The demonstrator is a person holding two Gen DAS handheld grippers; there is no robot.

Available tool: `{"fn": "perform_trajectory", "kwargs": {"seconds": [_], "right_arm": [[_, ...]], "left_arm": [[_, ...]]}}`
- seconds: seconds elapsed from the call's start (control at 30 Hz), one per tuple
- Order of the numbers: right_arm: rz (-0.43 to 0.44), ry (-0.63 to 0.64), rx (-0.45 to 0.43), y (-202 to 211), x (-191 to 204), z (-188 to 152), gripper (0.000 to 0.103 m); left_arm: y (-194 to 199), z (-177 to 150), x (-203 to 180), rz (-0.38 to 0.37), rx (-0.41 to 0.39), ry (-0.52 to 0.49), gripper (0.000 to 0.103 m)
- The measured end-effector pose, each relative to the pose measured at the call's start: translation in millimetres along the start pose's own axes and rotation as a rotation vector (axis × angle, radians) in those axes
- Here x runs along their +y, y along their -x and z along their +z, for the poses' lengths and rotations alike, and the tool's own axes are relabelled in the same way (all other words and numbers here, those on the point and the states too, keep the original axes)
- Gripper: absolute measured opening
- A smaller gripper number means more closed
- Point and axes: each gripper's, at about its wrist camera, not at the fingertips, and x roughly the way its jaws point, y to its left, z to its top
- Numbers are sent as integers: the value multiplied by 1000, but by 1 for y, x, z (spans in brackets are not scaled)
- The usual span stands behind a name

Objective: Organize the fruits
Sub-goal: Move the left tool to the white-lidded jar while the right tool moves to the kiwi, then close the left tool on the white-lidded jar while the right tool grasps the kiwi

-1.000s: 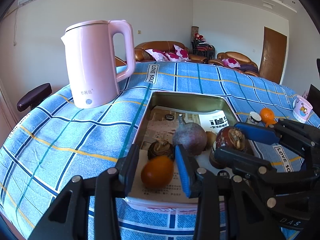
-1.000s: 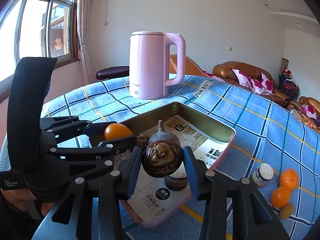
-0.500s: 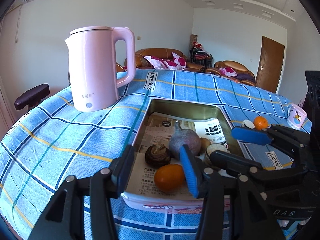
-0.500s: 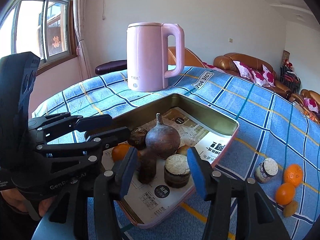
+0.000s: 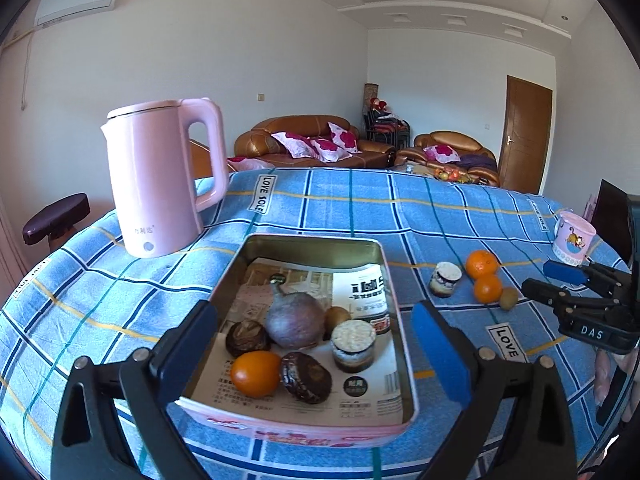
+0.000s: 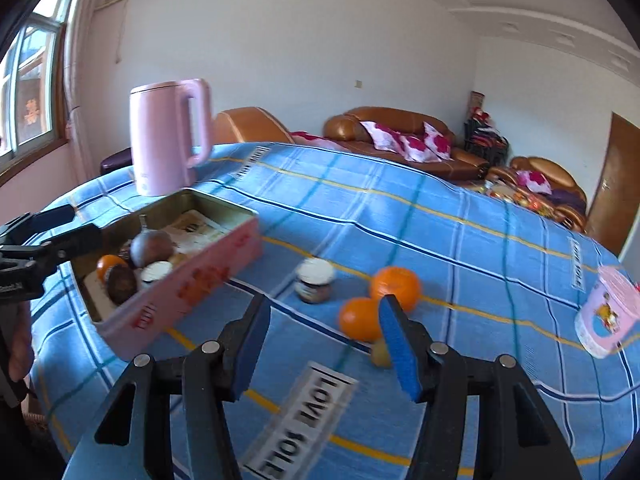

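A: Report the state of each tool.

B: The left gripper (image 5: pixel 316 344) is hovering over the near end of the tin tray (image 5: pixel 312 246) with its jaws spread wide and nothing between them. The right gripper (image 6: pixel 324 344) is also standing with its jaws apart and empty, over the blue checked tablecloth (image 6: pixel 460 240), well to the right of the tray.

A: Report the location of the fruit.

B: Inside the tray, on printed paper, an orange (image 5: pixel 255 373) is lying at the near end, touching a dark brown round fruit (image 5: pixel 306 377). A large purple fruit with a stem (image 5: pixel 294 325) is sitting at the centre, with a second dark fruit (image 5: pixel 247 338) to its left, a small brown fruit (image 5: pixel 337 317) to its right, and a small jar (image 5: pixel 353 345) just beside it. On the cloth, two oranges (image 6: pixel 396 288) (image 6: pixel 360 319) are lying touching each other, with a kiwi (image 6: pixel 380 354) partly hidden behind the right finger (image 6: pixel 400 350). A second jar (image 6: pixel 315 280) is standing to the left of them.

A: Report other items.

B: A pink kettle (image 5: pixel 160 180) is standing beyond the tray's left corner, and a pink cup (image 6: pixel 610 318) is standing at the far right
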Motion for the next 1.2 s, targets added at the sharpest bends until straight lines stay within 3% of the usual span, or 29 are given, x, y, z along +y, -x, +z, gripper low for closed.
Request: {"fn": "perform_trajectory", "kwargs": {"seconds": [0.13,0.43,0.57,0.6,0.67,0.8,0.9,0.97,1.07,1.2], "right_arm": [[-42,-34,60,-8,-25,-8,58],[9,-21,175,-40,-24,-4,58],[42,-27,233,-56,-25,-3,47],[52,-36,244,-59,-27,-3,38],[66,-49,257,-62,-28,-5,31],[46,-58,216,-53,-31,-4,30],[4,-98,198,-51,-42,-3,30],[-43,-112,189,-50,-50,-2,30],[-36,-158,182,-50,-62,-1,30],[-37,-156,167,-47,-61,0,30]], "left_arm": [[-8,9,-25,-25,-2,-44,100],[-40,21,-64,-65,55,-89,101],[-50,23,-72,-81,80,-87,101],[-52,24,-74,-85,83,-88,101],[-53,26,-77,-89,80,-92,101],[-58,29,-90,-99,82,-123,99],[-64,31,-104,-105,91,-160,93],[-72,30,-113,-103,108,-179,83],[-89,32,-124,-115,161,-189,71],[-116,32,-131,-108,236,-169,67]]}}
